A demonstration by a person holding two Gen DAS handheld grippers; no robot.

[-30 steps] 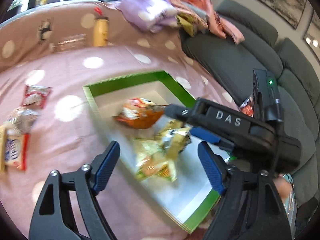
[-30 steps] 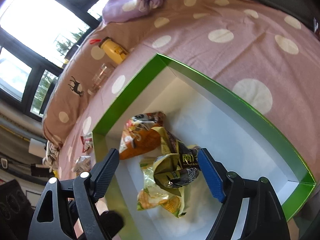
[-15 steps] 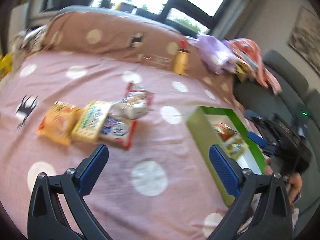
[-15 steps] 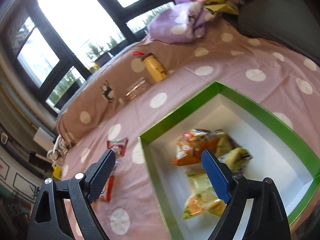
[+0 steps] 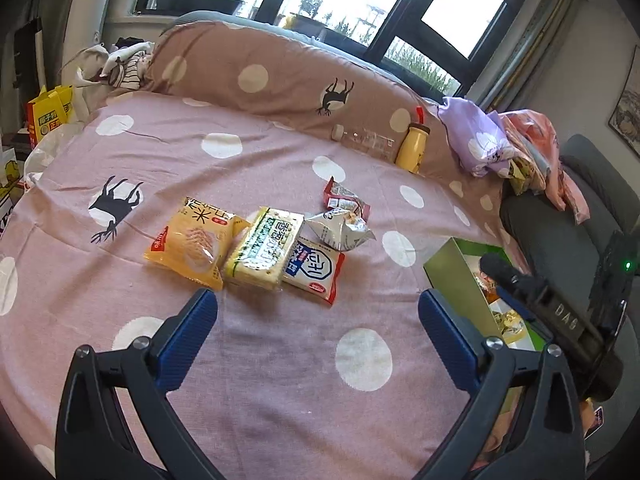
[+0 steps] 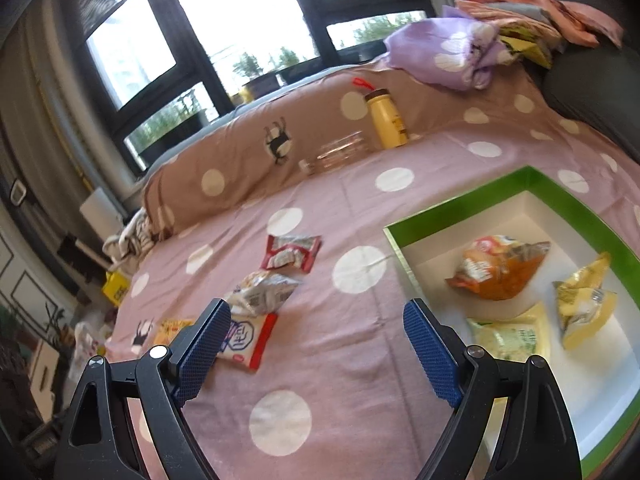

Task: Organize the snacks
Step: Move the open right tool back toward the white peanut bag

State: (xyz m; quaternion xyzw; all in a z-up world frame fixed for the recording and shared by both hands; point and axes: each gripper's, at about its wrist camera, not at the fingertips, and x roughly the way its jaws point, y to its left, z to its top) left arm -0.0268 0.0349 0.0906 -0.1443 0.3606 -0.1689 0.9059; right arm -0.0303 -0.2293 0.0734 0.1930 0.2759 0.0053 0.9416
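Snacks are seen in two groups on the pink dotted bedspread (image 5: 280, 360). Five packets lie clustered near its middle: an orange-yellow packet (image 5: 192, 244), a green-and-yellow packet (image 5: 264, 248), a white-and-red packet (image 5: 316, 268), a silver packet (image 5: 340, 230) and a small red packet (image 5: 342, 198). Three more, an orange bag (image 6: 500, 266) and two yellow bags (image 6: 512, 336) (image 6: 584, 304), are held in the green-rimmed box (image 6: 472, 200) near the bedspread's right edge. The left gripper (image 5: 318, 320) is held spread wide and empty above the bedspread; the right gripper (image 6: 316, 340) is likewise wide and empty, beside the box.
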